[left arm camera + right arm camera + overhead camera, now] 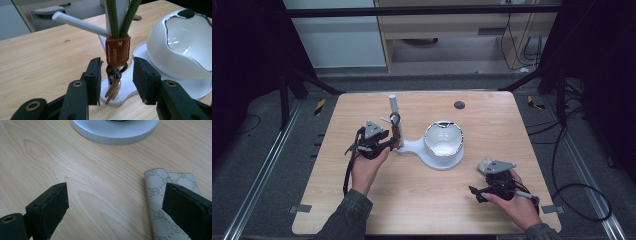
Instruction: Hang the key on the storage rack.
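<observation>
High view: a light wooden table (422,200) is seen from above, with a white stand (417,147) near its centre. The stand is made up of a flat base, a thin upright post (393,107) and a glossy white bowl-shaped dish (443,140) at the right end. The left gripper (388,144) is held level at the foot of the post, pointed at a keychain (395,127) that hangs on the post — a dark cord loop with a brown tab. The right gripper (477,194) is held low over the table's near right area, well apart from the stand. A small dark round mark (459,105) is noted near the far edge.

Left gripper view: the keychain's green cord (113,17) is looped over a white peg (80,23) on the post. Below it, a brown leather sleeve (117,51), a dark ring and a brass key (112,91) are seen hanging between the jaws. The jaws are parted — a gap is visible on each side of the keychain, no pad is pressed on it. The dish (185,45) is seen just to the right.

Right gripper view: the jaws are spread wide over bare wood, nothing is clamped. A grey patterned wallet (160,202) is seen lying flat on the table, partly covered by the right-hand jaw; contact cannot be told. The stand's round base edge (115,135) is seen at the top.
</observation>
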`<action>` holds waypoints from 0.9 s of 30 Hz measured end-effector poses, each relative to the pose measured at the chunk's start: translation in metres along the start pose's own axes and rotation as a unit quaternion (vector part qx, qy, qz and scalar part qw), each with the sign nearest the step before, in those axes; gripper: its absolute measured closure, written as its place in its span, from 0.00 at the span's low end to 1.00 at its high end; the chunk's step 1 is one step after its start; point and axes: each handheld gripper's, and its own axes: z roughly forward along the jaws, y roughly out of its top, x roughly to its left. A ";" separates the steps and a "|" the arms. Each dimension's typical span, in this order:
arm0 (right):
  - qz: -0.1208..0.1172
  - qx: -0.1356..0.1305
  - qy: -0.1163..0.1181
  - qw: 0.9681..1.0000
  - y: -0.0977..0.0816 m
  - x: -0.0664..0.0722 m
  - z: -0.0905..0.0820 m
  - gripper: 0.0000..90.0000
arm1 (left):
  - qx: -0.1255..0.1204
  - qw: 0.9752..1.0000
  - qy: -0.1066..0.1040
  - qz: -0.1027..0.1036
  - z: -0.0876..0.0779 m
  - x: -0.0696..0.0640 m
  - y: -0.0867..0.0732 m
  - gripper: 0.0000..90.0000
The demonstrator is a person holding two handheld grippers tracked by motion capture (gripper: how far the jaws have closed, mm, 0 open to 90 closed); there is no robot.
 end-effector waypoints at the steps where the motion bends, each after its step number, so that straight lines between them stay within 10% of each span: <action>1: 0.001 0.001 -0.001 1.000 0.000 -0.001 -0.001 0.07 | 0.002 1.000 0.000 0.001 -0.001 0.000 -0.002 0.64; 13: -0.016 0.072 -0.026 0.997 0.009 -0.028 -0.017 0.14 | 0.023 1.000 0.007 0.007 -0.016 0.011 -0.022 0.60; 27: -0.008 0.182 -0.027 0.983 0.024 -0.059 -0.024 0.20 | 0.065 0.998 0.024 0.006 -0.026 0.035 -0.058 0.43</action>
